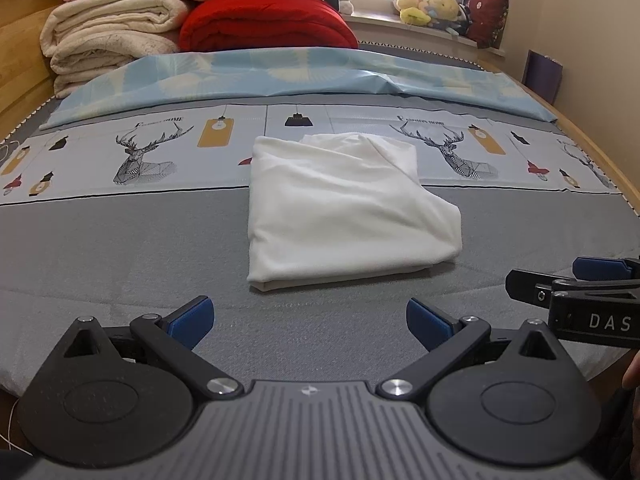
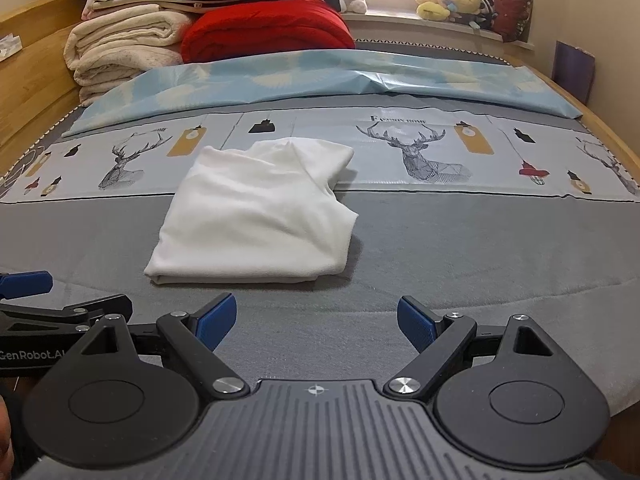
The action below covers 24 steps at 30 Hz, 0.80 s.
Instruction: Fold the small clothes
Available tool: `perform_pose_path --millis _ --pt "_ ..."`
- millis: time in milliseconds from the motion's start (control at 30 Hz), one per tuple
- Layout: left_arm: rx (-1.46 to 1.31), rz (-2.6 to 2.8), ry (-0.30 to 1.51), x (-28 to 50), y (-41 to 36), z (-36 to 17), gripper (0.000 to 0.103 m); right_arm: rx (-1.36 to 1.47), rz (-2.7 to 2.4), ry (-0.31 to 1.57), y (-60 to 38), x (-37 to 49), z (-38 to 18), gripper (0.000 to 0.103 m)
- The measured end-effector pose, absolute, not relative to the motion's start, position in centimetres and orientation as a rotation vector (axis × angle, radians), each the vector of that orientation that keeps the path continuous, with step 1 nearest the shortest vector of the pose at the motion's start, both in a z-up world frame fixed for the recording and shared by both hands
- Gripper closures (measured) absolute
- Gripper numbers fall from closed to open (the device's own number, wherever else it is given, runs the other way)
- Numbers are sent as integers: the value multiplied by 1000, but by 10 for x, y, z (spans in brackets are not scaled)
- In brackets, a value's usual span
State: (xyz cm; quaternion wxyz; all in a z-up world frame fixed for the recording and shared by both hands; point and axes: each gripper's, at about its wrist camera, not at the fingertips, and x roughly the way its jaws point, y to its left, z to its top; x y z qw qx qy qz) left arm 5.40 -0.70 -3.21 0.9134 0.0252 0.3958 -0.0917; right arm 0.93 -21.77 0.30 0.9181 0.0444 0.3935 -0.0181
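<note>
Lying folded into a rough square, the white garment (image 1: 344,208) rests on the grey bedspread (image 1: 120,248), its far edge over the band printed with deer. The left gripper (image 1: 308,320) hovers near its front edge, jaws spread wide and holding nothing. The right gripper (image 2: 316,320) sits beside it, jaws equally wide and empty. Folded blankets (image 2: 128,44) and a red quilt (image 2: 268,28) are stacked at the far end.
</note>
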Motion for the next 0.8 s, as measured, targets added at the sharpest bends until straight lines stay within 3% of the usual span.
perform_pose_path --millis 800 --pt "41 -197 813 54 -10 -31 0 84 -30 813 -217 9 2 14"
